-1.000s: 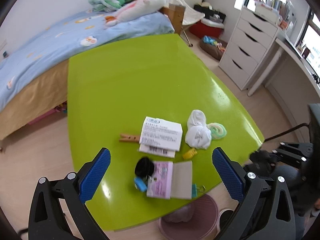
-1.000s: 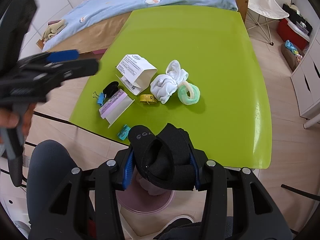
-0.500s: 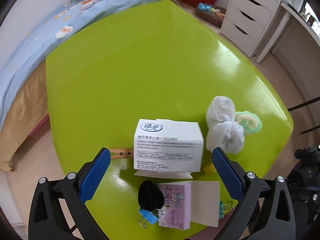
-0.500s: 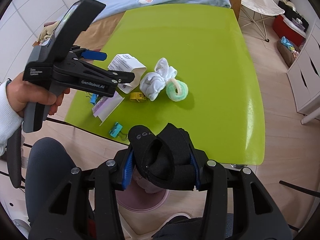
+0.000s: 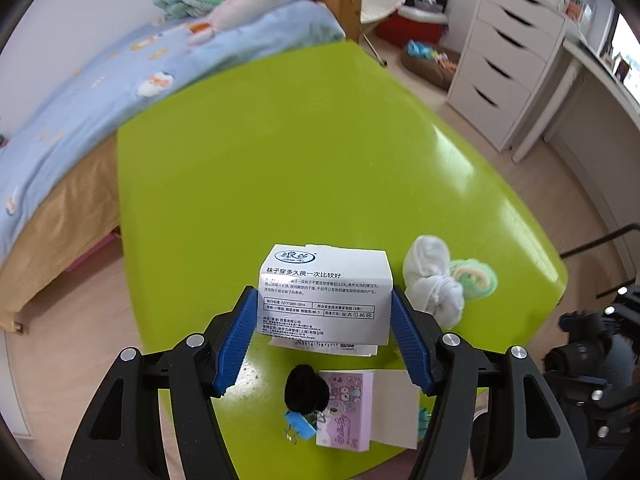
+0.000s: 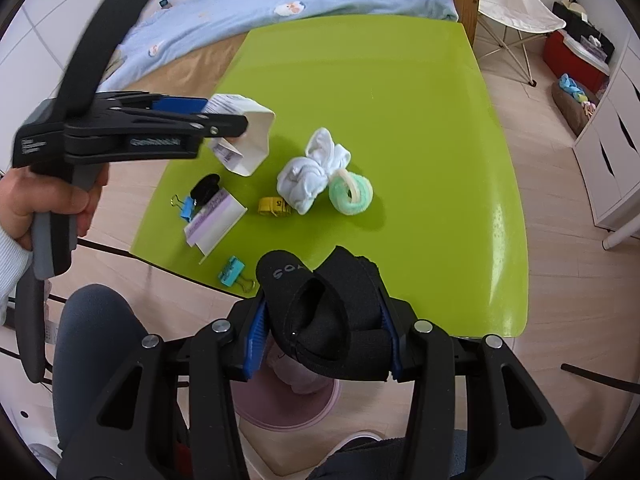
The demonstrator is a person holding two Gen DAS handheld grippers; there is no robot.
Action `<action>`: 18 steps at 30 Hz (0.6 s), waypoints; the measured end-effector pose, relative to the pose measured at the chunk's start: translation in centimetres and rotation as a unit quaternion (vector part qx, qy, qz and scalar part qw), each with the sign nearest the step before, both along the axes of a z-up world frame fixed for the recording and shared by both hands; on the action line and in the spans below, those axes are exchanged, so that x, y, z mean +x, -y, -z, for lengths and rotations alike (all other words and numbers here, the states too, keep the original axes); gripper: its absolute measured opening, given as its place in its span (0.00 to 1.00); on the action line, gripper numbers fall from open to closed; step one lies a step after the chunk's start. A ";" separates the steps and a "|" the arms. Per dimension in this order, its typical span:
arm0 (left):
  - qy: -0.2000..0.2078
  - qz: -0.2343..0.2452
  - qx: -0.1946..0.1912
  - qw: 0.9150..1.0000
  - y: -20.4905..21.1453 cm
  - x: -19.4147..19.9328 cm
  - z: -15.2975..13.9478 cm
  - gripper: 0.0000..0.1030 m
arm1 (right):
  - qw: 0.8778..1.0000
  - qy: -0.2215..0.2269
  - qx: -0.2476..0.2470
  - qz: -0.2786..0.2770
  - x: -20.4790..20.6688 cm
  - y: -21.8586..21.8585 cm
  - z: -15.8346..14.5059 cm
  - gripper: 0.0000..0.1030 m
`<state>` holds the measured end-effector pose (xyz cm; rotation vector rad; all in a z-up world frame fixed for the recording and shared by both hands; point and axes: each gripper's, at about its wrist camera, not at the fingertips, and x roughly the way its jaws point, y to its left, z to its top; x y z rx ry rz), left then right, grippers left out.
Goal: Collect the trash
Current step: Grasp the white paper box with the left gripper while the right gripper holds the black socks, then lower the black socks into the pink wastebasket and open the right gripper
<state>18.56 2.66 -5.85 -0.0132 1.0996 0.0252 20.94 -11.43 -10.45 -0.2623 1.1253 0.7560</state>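
My left gripper (image 5: 324,320) is shut on a white printed cardboard box (image 5: 324,296) and holds it just above the green table (image 5: 280,140); the box also shows in the right wrist view (image 6: 252,136). My right gripper (image 6: 320,320) is shut on a rolled black sock (image 6: 320,312) and holds it above a pink trash bin (image 6: 288,408) on the floor by the table's near edge.
On the table lie white socks (image 6: 312,176), a green hair tie (image 6: 352,192), a yellow tape measure (image 6: 274,206), a pink notepad (image 6: 214,220), a black scrunchie (image 6: 204,188), blue (image 6: 186,208) and teal (image 6: 232,274) binder clips. A bed and white drawers stand beyond.
My left gripper moved forward to the white box, closed on it and lifted it off the table. My right gripper has stayed over the bin with the sock.
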 end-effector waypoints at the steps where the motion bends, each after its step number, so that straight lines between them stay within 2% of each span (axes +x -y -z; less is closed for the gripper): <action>1: 0.007 -0.002 -0.002 1.000 0.0 -0.3 -0.6 0.62 | 1.000 0.002 0.002 -0.001 -0.1 -0.1 -0.2 0.45; 9: 0.061 -0.019 -0.027 0.998 -0.1 -3.9 -5.4 0.62 | 1.000 0.014 0.013 -0.009 -1.3 -0.1 -1.1 0.45; 18: 0.074 -0.027 -0.033 0.996 1.2 -9.9 -6.2 0.62 | 0.999 0.032 0.011 -0.030 -4.0 0.5 -2.0 0.45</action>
